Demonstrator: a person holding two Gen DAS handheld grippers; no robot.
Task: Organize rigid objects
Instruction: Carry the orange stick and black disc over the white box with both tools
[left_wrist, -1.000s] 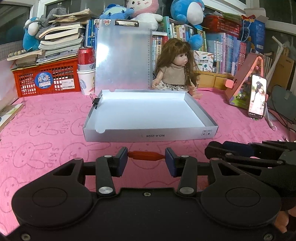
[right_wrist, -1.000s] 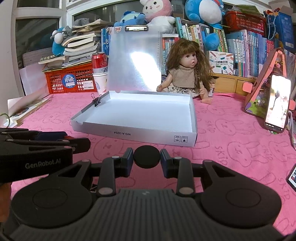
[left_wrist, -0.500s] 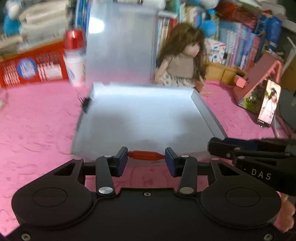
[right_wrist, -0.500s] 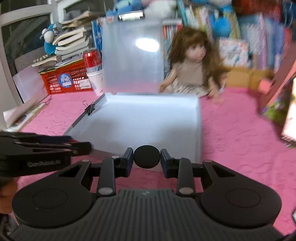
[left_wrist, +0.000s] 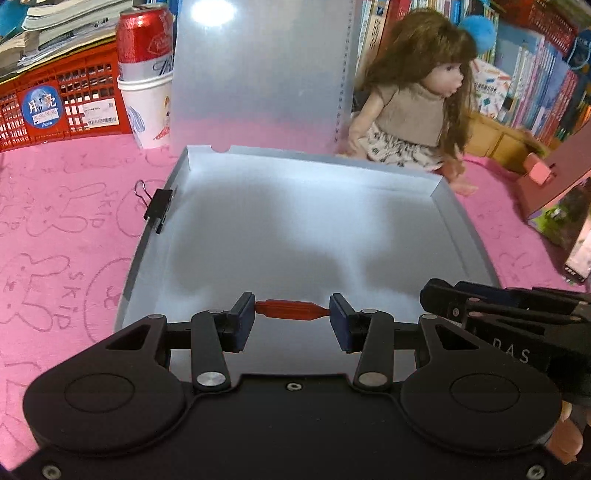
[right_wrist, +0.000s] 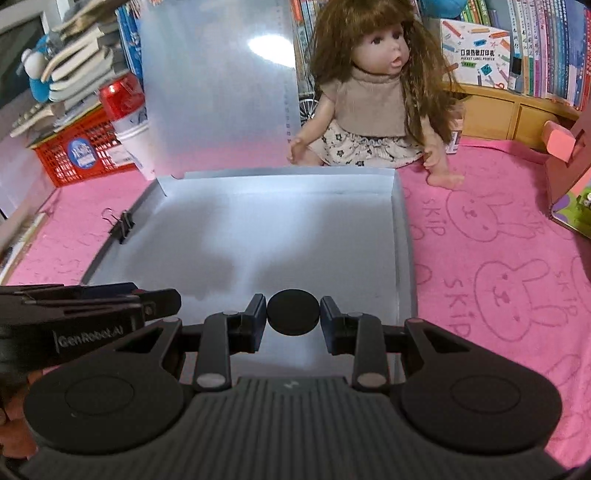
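The counter (left_wrist: 55, 229), covered with a pink rabbit-print cloth, carries a shallow grey box (left_wrist: 295, 229) at its centre. The box is open and bare inside, which suits it as the receiving container for the task. Its translucent lid (left_wrist: 258, 74) stands upright at the far edge, so access from the near side is unobstructed. A black binder clip (left_wrist: 159, 210) is fastened on the left wall of the box, probably to stiffen that wall.

A doll (right_wrist: 373, 99) sits just beyond the far right corner of the box. At far left a red can (left_wrist: 144, 40) stands in a paper cup (left_wrist: 147, 107), beside a red crate (left_wrist: 55, 107).

The left gripper (left_wrist: 291, 312) hangs over the near part of the box floor, angled downward. Its jaws are clenched on a small red tool handle (left_wrist: 291, 310), held crosswise by its two ends so it lies level for release.

The right gripper (right_wrist: 293, 312) sits alongside, also over the near part of the box. Its jaws are clenched on a black disc (right_wrist: 293, 312), gripped across its width.

Both task items are therefore carried above the box interior, not yet set down. Judged from this position, the next action is lowering and releasing each item onto the floor, well apart.
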